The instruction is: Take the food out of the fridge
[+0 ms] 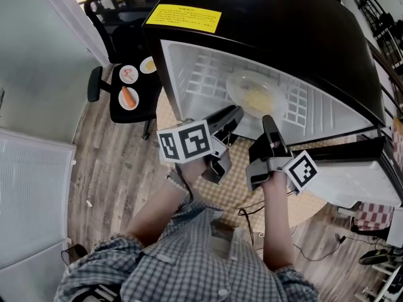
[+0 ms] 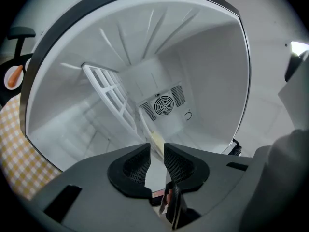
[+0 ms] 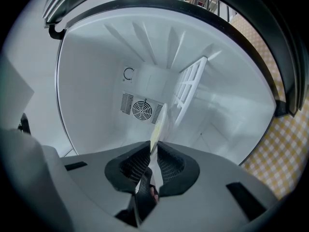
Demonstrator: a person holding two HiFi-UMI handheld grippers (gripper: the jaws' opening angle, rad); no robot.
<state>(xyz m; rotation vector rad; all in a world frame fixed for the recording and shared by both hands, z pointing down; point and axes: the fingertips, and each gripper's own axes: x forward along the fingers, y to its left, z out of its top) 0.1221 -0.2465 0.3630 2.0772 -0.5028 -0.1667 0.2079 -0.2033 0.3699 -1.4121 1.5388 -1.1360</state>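
Fridge [image 1: 189, 74] stands open, white inside, black outside; yellow label [image 1: 182, 17] on its top. Plate [image 1: 257, 95] of pale yellow food lies on the white wire shelf [image 1: 208, 74] inside the fridge; both grippers reach in at its near edge.

Right gripper [image 1: 267, 123]: its own view shows the jaws closed onto the plate's rim [image 3: 159, 120], which runs edge-on up out of the pinch towards the round fan vent [image 3: 142, 110] on the back wall.

Left gripper [image 1: 234, 113]: jaws stand a little apart with a narrow gap; the plate's edge [image 2: 156, 141] shows just ahead of that gap, contact not clear.

Left of the fridge, a black chair [image 1: 126, 43] carries three small plates [image 1: 128, 97] of food; wooden floor [image 1: 107, 168] beneath.
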